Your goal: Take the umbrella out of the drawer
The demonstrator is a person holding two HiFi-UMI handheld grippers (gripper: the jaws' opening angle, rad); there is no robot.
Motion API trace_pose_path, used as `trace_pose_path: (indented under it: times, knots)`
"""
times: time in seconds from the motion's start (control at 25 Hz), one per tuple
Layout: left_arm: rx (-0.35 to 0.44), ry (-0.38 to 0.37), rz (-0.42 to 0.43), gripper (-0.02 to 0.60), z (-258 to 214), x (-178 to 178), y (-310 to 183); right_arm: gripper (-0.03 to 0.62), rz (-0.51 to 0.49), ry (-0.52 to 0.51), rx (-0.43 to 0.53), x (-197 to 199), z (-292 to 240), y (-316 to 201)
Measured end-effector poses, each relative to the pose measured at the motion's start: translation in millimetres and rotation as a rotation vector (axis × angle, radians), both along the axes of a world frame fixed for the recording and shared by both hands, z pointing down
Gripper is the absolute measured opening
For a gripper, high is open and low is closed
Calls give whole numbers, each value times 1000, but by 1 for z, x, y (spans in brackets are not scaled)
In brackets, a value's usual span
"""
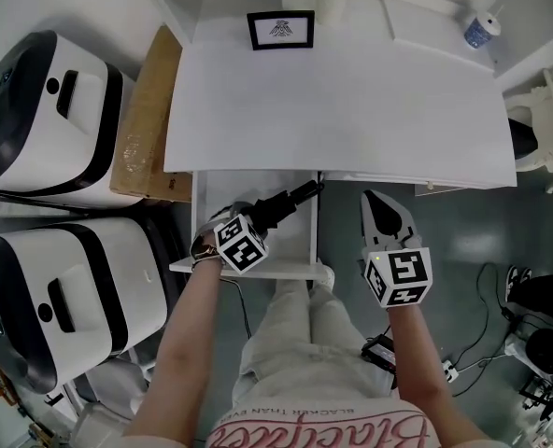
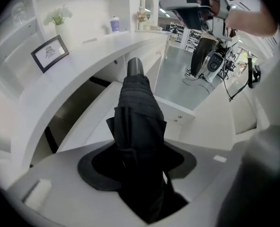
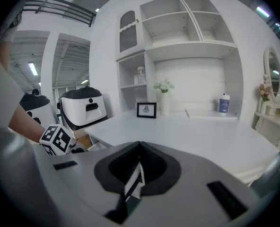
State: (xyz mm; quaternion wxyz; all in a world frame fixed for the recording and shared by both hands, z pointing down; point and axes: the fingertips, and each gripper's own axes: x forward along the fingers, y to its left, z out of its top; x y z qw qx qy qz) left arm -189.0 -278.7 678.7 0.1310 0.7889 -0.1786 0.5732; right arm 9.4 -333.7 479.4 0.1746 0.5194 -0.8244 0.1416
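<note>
Starting at far left: two white machines (image 1: 62,110) and a cardboard sheet (image 1: 146,119) stand beside the desk (image 1: 351,101), well apart from the work, so no obstacle.

Next, the left gripper (image 1: 253,220) sits over the open drawer (image 1: 199,217), pointing steeply down. Its jaws are partway apart and clamped round the folded black umbrella (image 1: 290,199). The left gripper view shows the fabric bundle filling the gap between them. The grip is near one end, so the rest sticks out fwd toward the desk edge, tilted up. Prob. angled that way so the long end clears the desk lip as it comes up. The umbrella looks raised off the drawer floor but is above the drawer, not yet carried clear.

On the right, the right gripper (image 1: 381,199) hangs beside the drawer w/ jaws pressed together and nothing between them, per the right gripper view. It's likely parked there to keep out of the umbrella's path.
</note>
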Motion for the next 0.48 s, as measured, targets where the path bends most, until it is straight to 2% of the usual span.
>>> trace_pose_path:
  times: [0.2, 0.48]
  knots:
    - [47, 97, -45, 242, -42, 11, -4, 8, -15, -1, 42, -1, -25, -2]
    - [172, 301, -195, 242, -115, 24, -30, 8, -29, 3, 105, 1, -60, -10]
